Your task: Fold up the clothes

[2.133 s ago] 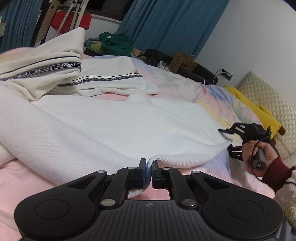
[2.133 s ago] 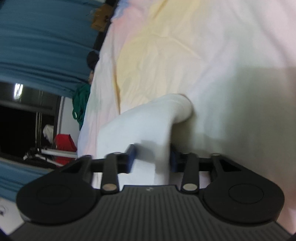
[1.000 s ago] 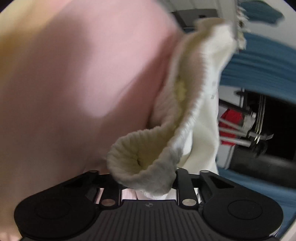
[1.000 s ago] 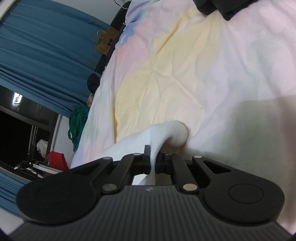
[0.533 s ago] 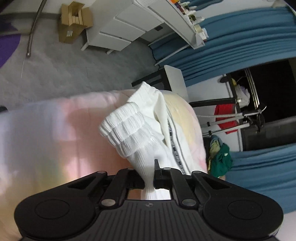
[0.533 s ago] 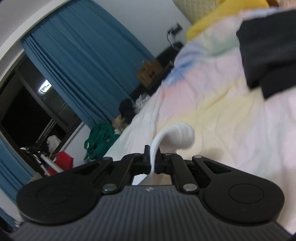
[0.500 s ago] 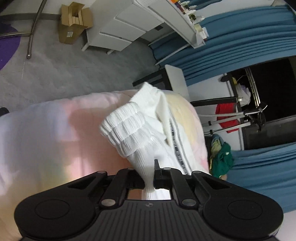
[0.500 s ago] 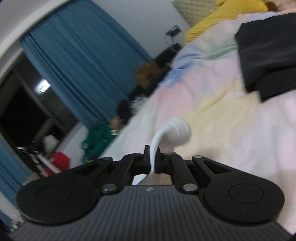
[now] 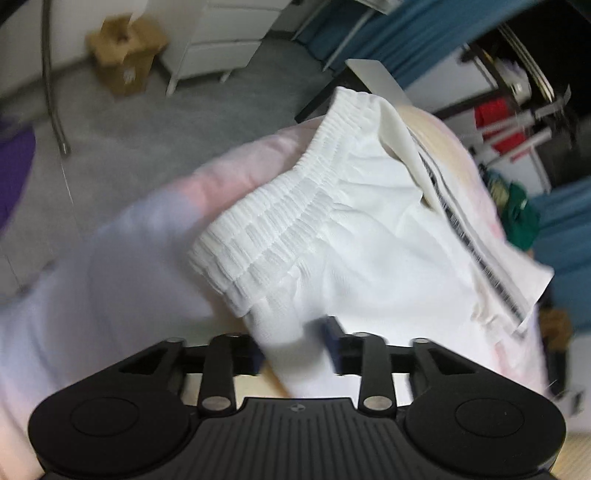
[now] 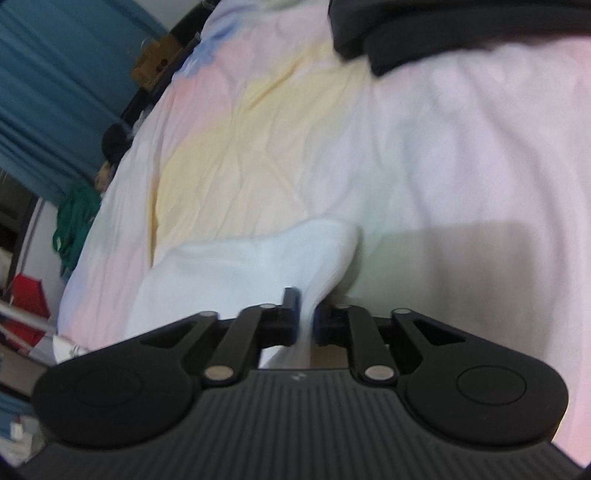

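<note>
**White garment held between two handheld grippers above a pastel bed**

A pair of white trousers [image 9: 362, 236], with a ribbed elastic waistband [image 9: 273, 225] and a black-lettered side stripe [image 9: 476, 258], lay over a pastel bedspread [image 10: 424, 155]. In the left wrist view, the left gripper [image 9: 295, 350] had its fingers parted, with white cloth passing loosely between them; the picture was blurred, so whether they pinched it could not be told. The waistband ran from near left to far right, just beyond the fingers. In the right wrist view, the right gripper [image 10: 304, 321] had its fingers clenched on a thin fold of the same white cloth, which rose to a rounded hump just beyond them and trailed away to the left. A black garment [image 10: 443, 33] lay far off on the bed. The right gripper seemed to have the firmer hold for carrying cloth across in a fold.
</note>
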`<state>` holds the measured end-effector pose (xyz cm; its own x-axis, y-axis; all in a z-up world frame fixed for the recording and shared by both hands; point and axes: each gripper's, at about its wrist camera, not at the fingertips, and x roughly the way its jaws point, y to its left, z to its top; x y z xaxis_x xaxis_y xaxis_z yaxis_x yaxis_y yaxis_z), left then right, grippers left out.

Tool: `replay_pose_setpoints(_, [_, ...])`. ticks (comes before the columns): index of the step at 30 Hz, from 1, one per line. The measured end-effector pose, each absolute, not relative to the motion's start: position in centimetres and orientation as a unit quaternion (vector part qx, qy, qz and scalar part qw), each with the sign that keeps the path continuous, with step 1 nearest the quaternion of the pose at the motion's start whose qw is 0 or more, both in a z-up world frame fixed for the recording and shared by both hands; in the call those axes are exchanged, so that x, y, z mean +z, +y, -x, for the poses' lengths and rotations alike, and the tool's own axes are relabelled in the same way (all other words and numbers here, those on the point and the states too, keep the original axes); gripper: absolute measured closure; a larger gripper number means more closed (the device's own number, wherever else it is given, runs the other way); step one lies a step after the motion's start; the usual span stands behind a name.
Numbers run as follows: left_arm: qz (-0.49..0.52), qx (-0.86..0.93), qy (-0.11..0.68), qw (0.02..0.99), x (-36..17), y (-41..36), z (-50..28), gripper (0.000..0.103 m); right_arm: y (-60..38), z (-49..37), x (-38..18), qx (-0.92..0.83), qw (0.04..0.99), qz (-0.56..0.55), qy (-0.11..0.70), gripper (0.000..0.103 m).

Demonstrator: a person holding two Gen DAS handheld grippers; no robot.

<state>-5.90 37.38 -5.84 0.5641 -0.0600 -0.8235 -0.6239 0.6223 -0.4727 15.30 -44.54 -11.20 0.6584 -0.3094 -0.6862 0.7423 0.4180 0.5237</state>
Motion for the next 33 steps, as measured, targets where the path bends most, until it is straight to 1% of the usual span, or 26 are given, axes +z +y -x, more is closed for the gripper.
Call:
replay_pose_setpoints(1, [0.376, 0.180, 0.430, 0.801, -5.4, 37.1, 6.4, 0.037, -44.4, -15.2, -10.8, -0.333, 0.808, -0.422, 0.243, 0.066])
replay_pose_setpoints(2, [0.355, 0.183, 0.425, 0.812, -4.8, 36.7, 6.7, 0.024, -44.4, -15.1, -10.3, -0.338, 0.812, -0.414, 0.234, 0.047])
replay_pose_setpoints(3, [0.333, 0.187, 0.417, 0.825, -4.2, 36.3, 7.0, 0.018, -44.3, -15.0, -9.9, -0.343, 0.816, -0.407, 0.224, 0.033])
replay_pose_setpoints(4, [0.307, 0.193, 0.407, 0.838, -3.4, 35.9, 7.2, 0.016, -44.2, -14.9, -9.5, -0.348, 0.820, -0.400, 0.214, 0.029])
replay_pose_setpoints(5, [0.280, 0.203, 0.395, 0.851, -2.4, 35.3, 7.3, 0.011, -44.1, -14.9, -9.1, -0.353, 0.824, -0.392, 0.205, 0.027])
replay_pose_setpoints(6, [0.254, 0.212, 0.380, 0.864, -1.6, 34.8, 7.5, 0.006, -43.9, -14.8, -8.5, -0.355, 0.830, -0.383, 0.195, 0.027])
replay_pose_setpoints(8, [0.211, 0.220, 0.345, 0.888, 0.0, 33.5, 8.1, 0.002, -42.8, -15.0, -7.1, -0.334, 0.856, -0.353, 0.180, 0.027])
replay_pose_setpoints(13, [0.158, 0.210, 0.265, 0.928, 2.4, 28.4, 5.1, 0.002, -37.5, -16.5, -3.9, -0.218, 0.917, -0.287, 0.171, 0.027])
replay_pose_setpoints(17, [0.117, 0.160, 0.236, 0.951, 3.6, 22.6, 1.6, 0.002, -32.9, -17.6, -2.5, -0.096, 0.942, -0.267, 0.181, 0.028])
replay_pose_setpoints(23, [0.061, 0.079, 0.236, 0.967, 4.1, 13.4, -2.2, 0.002, -27.6, -18.0, -1.7, 0.001, 0.956, -0.219, 0.195, 0.028])
replay_pose_setpoints(28, [0.042, 0.035, 0.246, 0.968, 2.2, 8.2, -5.3, 0.002, -24.7, -17.8, -1.5, 0.048, 0.958, -0.198, 0.202, 0.028])
replay_pose_setpoints(33, [0.028, 0.003, 0.255, 0.966, -0.3, 4.4, -7.6, 0.002, -23.1, -18.6, -2.7, 0.086, 0.946, -0.218, 0.225, 0.028])
